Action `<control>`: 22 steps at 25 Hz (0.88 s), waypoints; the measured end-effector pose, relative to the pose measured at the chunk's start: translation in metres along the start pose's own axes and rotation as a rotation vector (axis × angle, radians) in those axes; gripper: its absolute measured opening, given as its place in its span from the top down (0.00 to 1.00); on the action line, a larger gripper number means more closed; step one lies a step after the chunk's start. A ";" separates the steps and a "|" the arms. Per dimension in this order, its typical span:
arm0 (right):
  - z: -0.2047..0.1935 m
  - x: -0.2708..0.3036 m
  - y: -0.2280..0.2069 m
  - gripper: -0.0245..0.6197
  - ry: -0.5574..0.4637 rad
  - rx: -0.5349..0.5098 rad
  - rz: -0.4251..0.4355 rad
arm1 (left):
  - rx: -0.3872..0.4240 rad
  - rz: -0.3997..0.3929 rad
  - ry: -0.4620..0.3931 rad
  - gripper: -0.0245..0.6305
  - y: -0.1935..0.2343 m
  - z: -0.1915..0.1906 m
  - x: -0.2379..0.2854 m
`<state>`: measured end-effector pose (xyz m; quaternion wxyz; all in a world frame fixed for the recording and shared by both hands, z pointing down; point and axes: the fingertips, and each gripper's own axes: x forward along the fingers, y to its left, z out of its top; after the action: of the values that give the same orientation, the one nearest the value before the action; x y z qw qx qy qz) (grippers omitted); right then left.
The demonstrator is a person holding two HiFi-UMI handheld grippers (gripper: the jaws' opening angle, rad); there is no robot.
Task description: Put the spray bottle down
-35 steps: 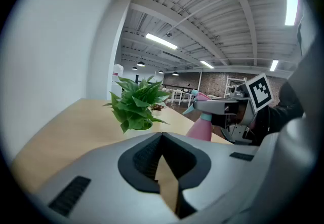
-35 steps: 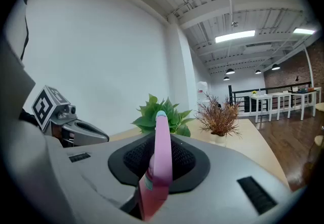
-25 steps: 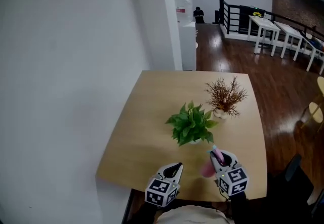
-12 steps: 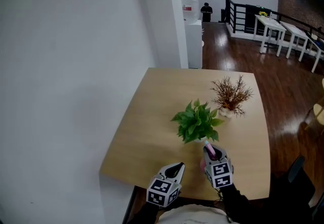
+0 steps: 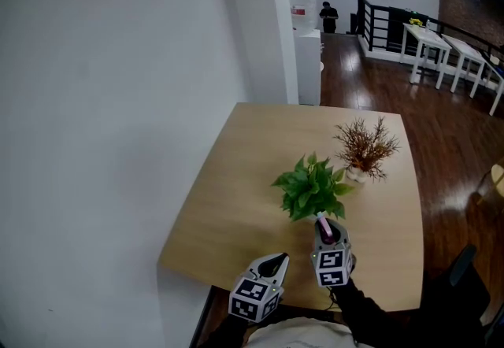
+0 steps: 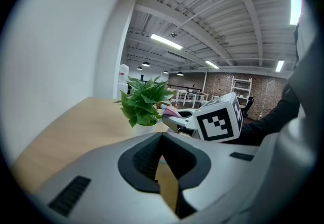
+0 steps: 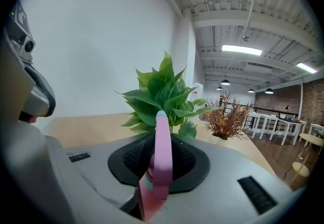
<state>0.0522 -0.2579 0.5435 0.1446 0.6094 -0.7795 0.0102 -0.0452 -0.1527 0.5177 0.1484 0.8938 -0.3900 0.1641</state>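
The pink spray bottle (image 7: 162, 172) stood upright between the jaws of the right hand-held gripper (image 7: 162, 141), whose dark pads were closed narrowly on its neck, the pink top rising above them. In the head view only the top of the bottle (image 5: 323, 225) showed, poking out ahead of the right hand-held gripper (image 5: 327, 236). It was over the worktop (image 5: 232, 189) near its front edge, right of the middle. No view showed whether its base touched the wood.

Just beyond the bottle, towards the middle of the worktop, stood a leafy green plant (image 5: 312, 190) in a small white pot. In the right gripper view the green leaves (image 7: 163, 91) spread directly behind the pink top. Further back and towards the right edge stood a dried reddish-brown plant (image 5: 365, 148), also in a small pale pot and apart from the green one.

The left hand-held gripper (image 5: 273, 261) hovered at the front edge of the worktop, just left of the right one. In its own view the left hand-held gripper (image 6: 162, 137) had its jaws met at the tips with nothing between them. The right gripper's marker cube (image 6: 218, 120) and a sliver of pink showed ahead of it.

A white wall (image 5: 118, 102) ran along the worktop's left edge, and dark wooden floor (image 5: 441, 149) lay past its right edge.
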 end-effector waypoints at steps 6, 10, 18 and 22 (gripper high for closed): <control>0.002 0.006 -0.001 0.90 -0.005 -0.021 -0.052 | -0.004 0.005 -0.003 0.96 0.002 -0.001 -0.001; 0.001 0.008 -0.003 0.90 -0.004 -0.017 -0.080 | -0.007 0.005 -0.002 0.96 0.002 -0.002 -0.001; 0.000 0.000 -0.001 0.84 -0.033 -0.002 -0.070 | -0.009 0.001 -0.003 0.96 0.001 -0.001 -0.002; 0.000 -0.001 0.001 0.84 -0.035 -0.001 -0.051 | -0.006 -0.006 -0.002 0.96 -0.001 -0.002 0.000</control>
<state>0.0518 -0.2568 0.5433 0.1316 0.6293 -0.7659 -0.0047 -0.0449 -0.1519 0.5192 0.1510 0.8947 -0.3881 0.1616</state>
